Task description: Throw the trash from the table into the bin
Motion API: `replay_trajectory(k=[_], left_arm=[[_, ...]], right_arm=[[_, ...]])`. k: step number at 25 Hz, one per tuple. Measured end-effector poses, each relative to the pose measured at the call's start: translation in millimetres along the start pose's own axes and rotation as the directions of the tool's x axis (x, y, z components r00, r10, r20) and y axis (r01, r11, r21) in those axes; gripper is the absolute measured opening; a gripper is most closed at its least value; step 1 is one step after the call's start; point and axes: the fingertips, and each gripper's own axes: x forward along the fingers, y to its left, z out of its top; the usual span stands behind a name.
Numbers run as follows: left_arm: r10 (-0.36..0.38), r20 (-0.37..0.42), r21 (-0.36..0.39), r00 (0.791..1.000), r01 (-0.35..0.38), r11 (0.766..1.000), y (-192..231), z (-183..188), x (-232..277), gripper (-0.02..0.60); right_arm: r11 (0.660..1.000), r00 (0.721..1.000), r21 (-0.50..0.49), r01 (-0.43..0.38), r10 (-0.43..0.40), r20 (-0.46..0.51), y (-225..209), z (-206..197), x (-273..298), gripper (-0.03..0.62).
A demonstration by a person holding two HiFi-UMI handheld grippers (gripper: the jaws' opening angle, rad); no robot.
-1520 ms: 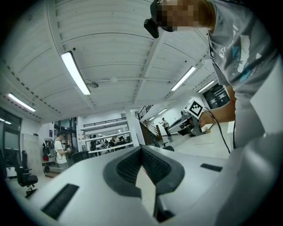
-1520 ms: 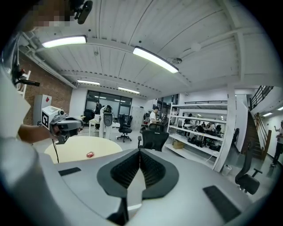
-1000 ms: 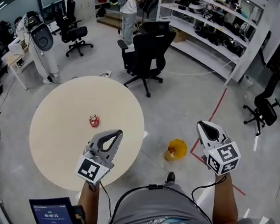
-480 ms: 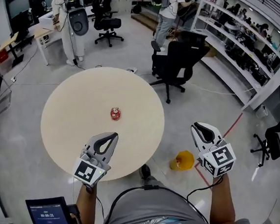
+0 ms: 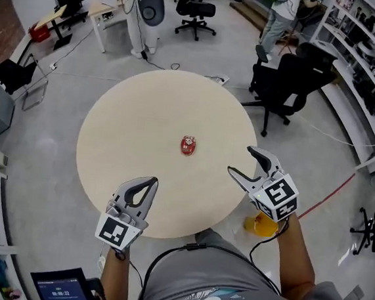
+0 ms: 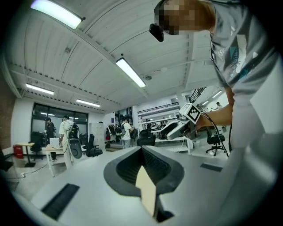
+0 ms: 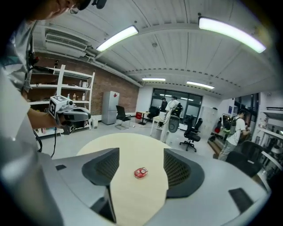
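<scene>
Head view: the round table (image 5: 130, 127) stands right in front of the person, and 1 small red piece of trash (image 5: 188, 145) lies on it, a little right of the middle, alone on the tabletop. The right gripper (image 5: 240, 160) hangs over the table's near right edge, tilted down toward the trash but well short of it. Its jaws have just been opening and stand wide apart, with nothing between the pads. In the right gripper view the trash shows in the gap between the 2 jaws, yet it lies farther out on the table, touched by neither.

The left gripper (image 5: 148, 183) is held over the near edge of the table, left of the trash and apart from it, pointing level. Its 2 jaws are together at the tips and grip nothing. The left gripper view shows only a sliver of tabletop through the loop they form.

The yellow bin (image 5: 259, 225) sits on the floor (image 5: 39, 184) just beside the table's near right edge, partly covered by the right gripper's marker cube and the person's wrist. A black chair (image 5: 293, 77) stands at the far right side of the table, near its rim.
</scene>
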Motion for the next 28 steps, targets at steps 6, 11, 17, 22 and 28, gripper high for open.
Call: replay_trajectory(k=[6, 11, 17, 22, 28], left_arm=[[0.107, -0.075, -0.051, 0.991, -0.111, 0.993, 30, -12, 12, 0.043], [0.148, -0.145, -0.096, 0.978, -0.162, 0.982, 74, -82, 80, 0.043], [0.123, -0.263, -0.085, 0.957, -0.15, 0.985, 82, -119, 102, 0.043], [0.141, -0.263, -0.074, 0.954, -0.166, 0.983, 85, -121, 92, 0.043], [0.153, -0.295, -0.087, 0.943, -0.186, 0.979, 96, -148, 87, 0.043]], right_arm=[[0.979, 0.974, -0.007, -0.205, 0.204, -0.095, -3, -14, 103, 0.344], [0.94, 0.921, 0.019, -0.341, 0.339, -0.193, -39, -83, 231, 0.357], [0.905, 0.85, 0.039, -0.423, 0.412, -0.329, -43, -147, 299, 0.357], [0.878, 0.801, -0.01, -0.479, 0.433, -0.413, -23, -178, 332, 0.474], [0.862, 0.748, 0.015, -0.506, 0.447, -0.49, -6, -222, 375, 0.474]])
